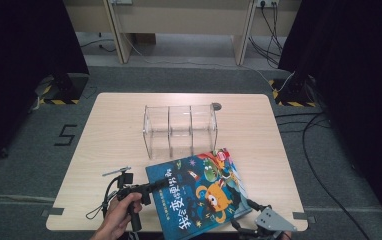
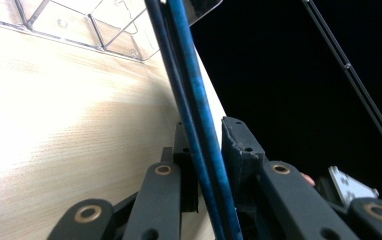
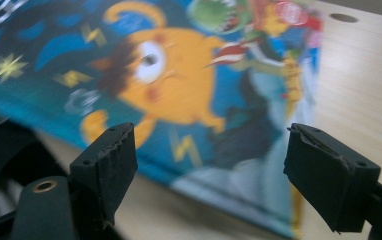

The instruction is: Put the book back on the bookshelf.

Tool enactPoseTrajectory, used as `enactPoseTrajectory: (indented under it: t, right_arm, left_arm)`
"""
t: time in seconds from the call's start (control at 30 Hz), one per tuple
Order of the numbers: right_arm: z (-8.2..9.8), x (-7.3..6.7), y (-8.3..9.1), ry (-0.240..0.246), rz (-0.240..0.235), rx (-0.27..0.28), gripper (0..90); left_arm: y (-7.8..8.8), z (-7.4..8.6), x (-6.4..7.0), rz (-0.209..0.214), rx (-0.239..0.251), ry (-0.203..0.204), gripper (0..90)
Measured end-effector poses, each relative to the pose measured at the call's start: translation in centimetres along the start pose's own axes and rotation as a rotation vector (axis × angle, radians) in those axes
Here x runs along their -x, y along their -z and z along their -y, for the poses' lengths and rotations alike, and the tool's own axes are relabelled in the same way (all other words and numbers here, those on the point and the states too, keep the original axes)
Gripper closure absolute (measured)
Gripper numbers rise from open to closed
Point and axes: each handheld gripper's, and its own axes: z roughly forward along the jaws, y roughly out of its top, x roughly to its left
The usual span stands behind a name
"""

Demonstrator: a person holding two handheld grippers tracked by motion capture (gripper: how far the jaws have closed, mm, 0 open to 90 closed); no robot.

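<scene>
The left gripper (image 1: 163,184) pinches the book's (image 1: 201,192) left edge, lifting it off the counter (image 1: 114,145). The right gripper (image 1: 251,220), jaws spread and empty, sits at the near right corner. The clear rack (image 1: 180,127) stands just beyond the book's far edge.

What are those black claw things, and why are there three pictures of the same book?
The claws are grippers: hand tools with two black jaws, and a person holds one in each hand. One picture comes from a camera up high, looking down on the wooden table. The other two come from small cameras riding on the grippers, looking along their jaws.

On the table lies a blue picture book with an orange one-eyed monster on its cover. Behind it stands a clear plastic rack with three compartments.

The left gripper is pinching the book's left edge; its own camera shows that thin blue edge between the jaws. The right gripper has its jaws wide apart near the book's bottom corner and holds nothing.
</scene>
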Motion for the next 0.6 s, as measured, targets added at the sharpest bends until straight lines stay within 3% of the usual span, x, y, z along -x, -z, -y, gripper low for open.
enactPoseTrajectory:
  t: [0.1,0.17,0.6]
  right_arm:
    - [0.1,-1.6,-0.1,0.070,0.039,0.029,22.5]
    - [0.2,-2.2,-0.2,0.074,0.029,0.027,21.7]
    - [0.4,-4.2,-1.3,0.214,0.137,0.064,21.7]
  left_arm:
    - [-0.1,-0.2,0.1,-0.005,0.001,0.015,77.1]
    - [-0.2,-0.1,0.2,-0.009,0.004,0.018,77.0]
    - [-0.2,-0.4,0.7,-0.036,0.033,0.041,77.5]
